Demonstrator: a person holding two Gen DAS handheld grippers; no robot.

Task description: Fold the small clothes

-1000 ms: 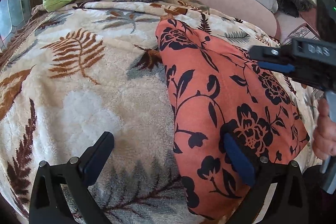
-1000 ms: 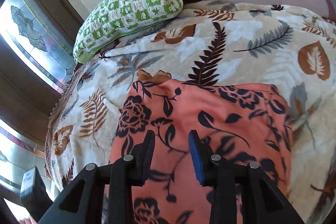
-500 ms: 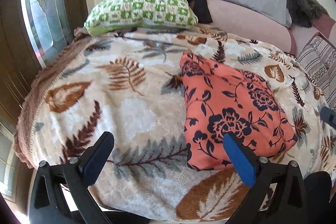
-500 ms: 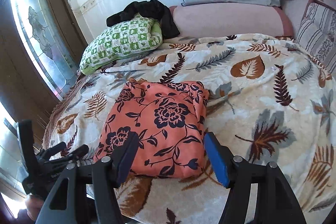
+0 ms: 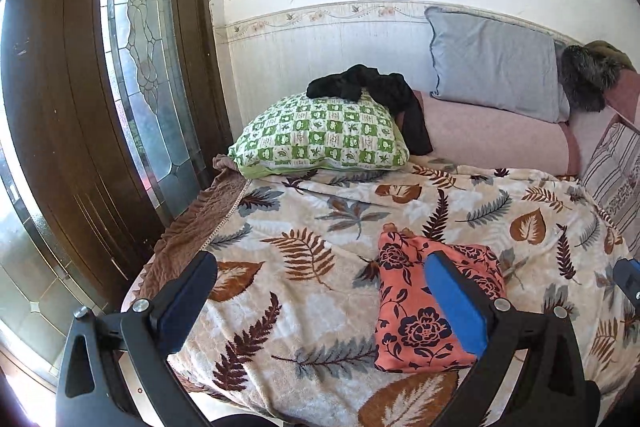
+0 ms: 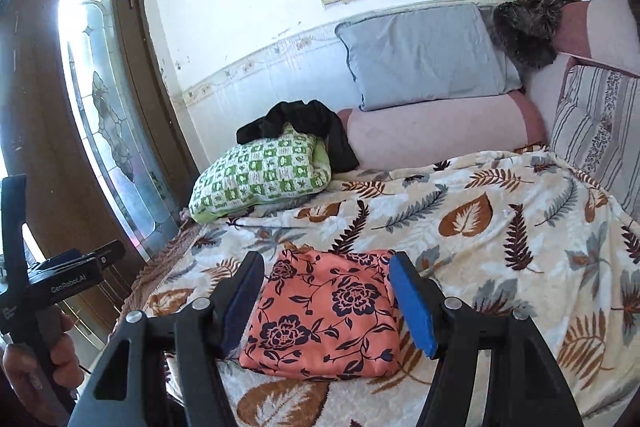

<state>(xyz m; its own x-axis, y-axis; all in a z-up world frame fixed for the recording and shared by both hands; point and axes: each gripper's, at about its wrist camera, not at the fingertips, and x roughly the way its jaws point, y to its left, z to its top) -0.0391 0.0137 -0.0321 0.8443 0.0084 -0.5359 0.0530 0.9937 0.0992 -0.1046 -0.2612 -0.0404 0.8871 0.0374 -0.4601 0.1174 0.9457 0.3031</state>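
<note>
A folded orange garment with black flowers (image 5: 416, 311) lies flat near the front edge of the bed; it also shows in the right wrist view (image 6: 328, 315). My left gripper (image 5: 320, 301) is open and empty, held back and above the bed, left of the garment. My right gripper (image 6: 326, 303) is open and empty, held back from the garment, which shows between its fingers. The left gripper's body and the hand holding it (image 6: 44, 307) show at the left of the right wrist view.
The bed carries a leaf-print blanket (image 5: 320, 227). A green checked pillow (image 5: 320, 139) with a black garment (image 5: 376, 95) on it lies at the back. A grey pillow (image 6: 424, 55), pink bolster (image 6: 440, 135) and striped cushion (image 6: 596, 131) line the back and right. A glass door (image 5: 140, 67) stands left.
Both grippers have pulled back and up from the garment. The right gripper's jaws have opened wider. The folded garment stays on the bed.
</note>
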